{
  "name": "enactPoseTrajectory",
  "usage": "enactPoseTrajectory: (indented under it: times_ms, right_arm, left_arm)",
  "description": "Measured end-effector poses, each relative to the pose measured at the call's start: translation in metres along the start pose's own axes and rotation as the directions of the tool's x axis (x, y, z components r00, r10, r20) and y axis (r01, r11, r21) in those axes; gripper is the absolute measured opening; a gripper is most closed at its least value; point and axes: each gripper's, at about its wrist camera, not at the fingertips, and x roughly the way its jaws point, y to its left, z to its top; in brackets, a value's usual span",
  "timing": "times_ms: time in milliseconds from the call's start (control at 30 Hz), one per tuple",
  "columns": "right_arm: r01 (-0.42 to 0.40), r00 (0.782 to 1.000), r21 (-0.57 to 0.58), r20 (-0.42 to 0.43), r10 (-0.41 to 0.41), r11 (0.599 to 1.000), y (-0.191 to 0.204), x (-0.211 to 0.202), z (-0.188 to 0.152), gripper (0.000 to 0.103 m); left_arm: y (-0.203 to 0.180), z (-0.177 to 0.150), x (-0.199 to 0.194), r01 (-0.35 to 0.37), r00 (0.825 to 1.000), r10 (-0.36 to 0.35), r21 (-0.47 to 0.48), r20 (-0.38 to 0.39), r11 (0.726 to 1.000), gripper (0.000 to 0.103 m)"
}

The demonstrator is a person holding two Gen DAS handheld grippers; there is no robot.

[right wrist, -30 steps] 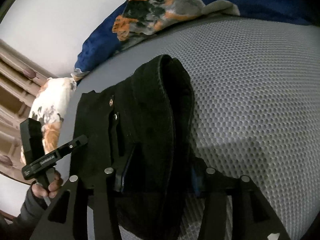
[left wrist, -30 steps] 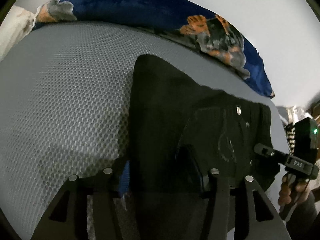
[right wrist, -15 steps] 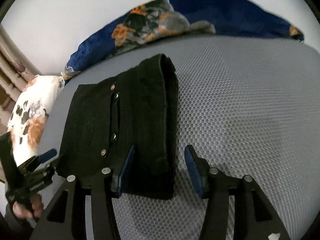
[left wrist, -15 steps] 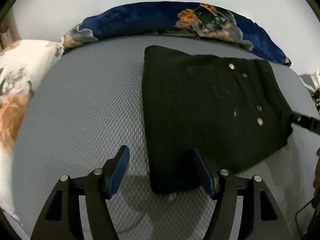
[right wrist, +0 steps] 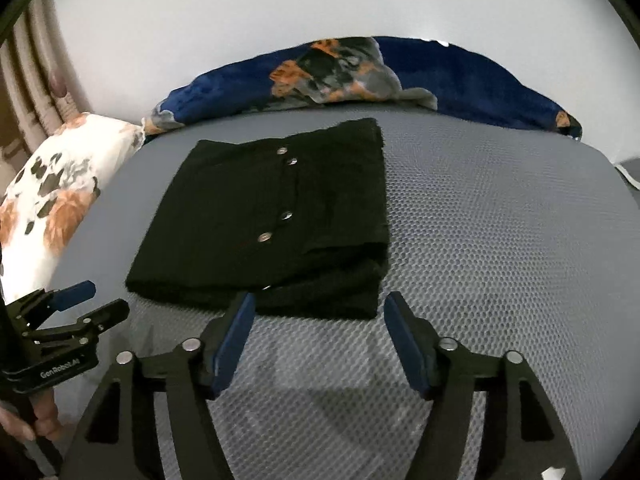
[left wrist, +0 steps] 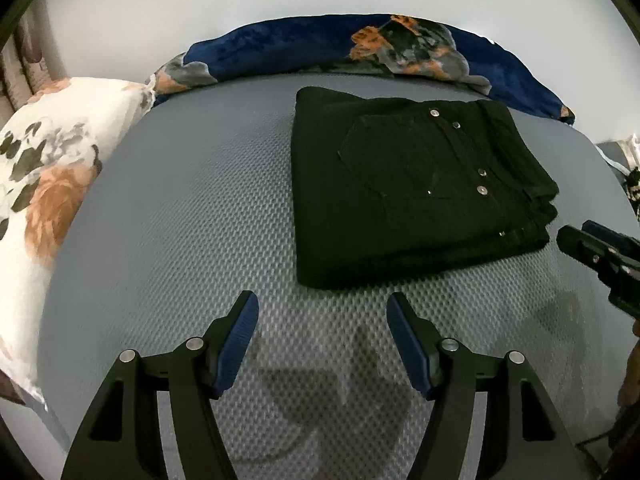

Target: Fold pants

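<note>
Black pants [left wrist: 408, 192] lie folded into a compact rectangle on the grey mesh bed surface [left wrist: 180, 220], with silver studs showing on top. They also show in the right wrist view [right wrist: 276, 216]. My left gripper [left wrist: 322, 340] is open and empty, held back just short of the pants' near edge. My right gripper [right wrist: 318, 338] is open and empty, its tips just before the near edge of the pants. The right gripper shows at the right edge of the left wrist view [left wrist: 600, 256]; the left gripper shows at the lower left of the right wrist view [right wrist: 76, 312].
A blue patterned blanket [left wrist: 340, 48] lies bunched along the far edge by the white wall. A white floral pillow [left wrist: 44, 184] lies at the left. Grey mesh surface extends to the right of the pants [right wrist: 500, 220].
Both grippers opened and let go of the pants, then drew back towards me. The pants now lie flat and folded on the bed.
</note>
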Motion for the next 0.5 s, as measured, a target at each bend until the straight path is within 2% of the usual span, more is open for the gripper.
enactPoseTrajectory:
  times_ms: [167,500]
  right_arm:
    - [0.013,1.000,-0.005,0.024,-0.013,1.000,0.017,-0.009,-0.011,0.072]
    - [0.030,0.999,-0.008,0.018,-0.030,1.000,0.038,-0.009,-0.025,0.074]
  left_arm:
    - [-0.002,-0.011,-0.008,-0.003,1.000,0.003,-0.002,0.013,1.000,0.067]
    - [-0.005,-0.017,-0.007,-0.010,1.000,0.009,0.009,0.025,1.000,0.067]
